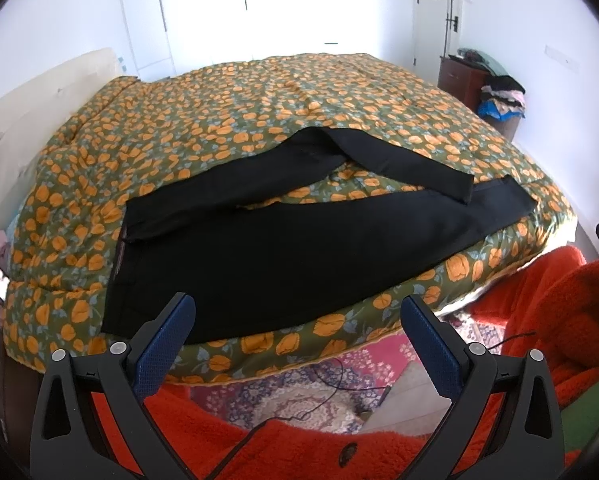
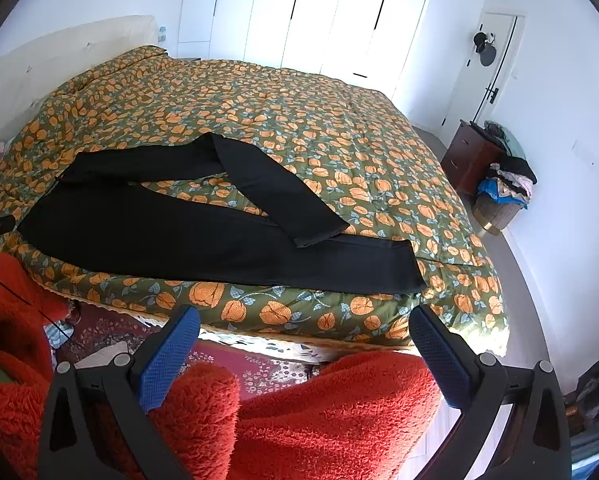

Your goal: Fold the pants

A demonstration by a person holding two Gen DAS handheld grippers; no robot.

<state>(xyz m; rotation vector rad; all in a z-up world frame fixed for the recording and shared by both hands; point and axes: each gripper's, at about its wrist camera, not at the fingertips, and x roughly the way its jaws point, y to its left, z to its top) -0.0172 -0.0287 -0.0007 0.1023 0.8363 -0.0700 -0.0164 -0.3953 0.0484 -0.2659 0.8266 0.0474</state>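
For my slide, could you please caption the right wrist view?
Open right tool faces black pants on a floral quilt, one leg bent.

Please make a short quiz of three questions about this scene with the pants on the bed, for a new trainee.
1. True or false: the left gripper and the right gripper are both open and hold nothing.
2. How does the far leg of the black pants lie? A) straight beside the near leg B) bent back, its cuff resting on the near leg C) hanging off the bed
3. Fill in: the pants lie on a quilt printed with ______ flowers.

Key: 1 true; 2 B; 3 orange.
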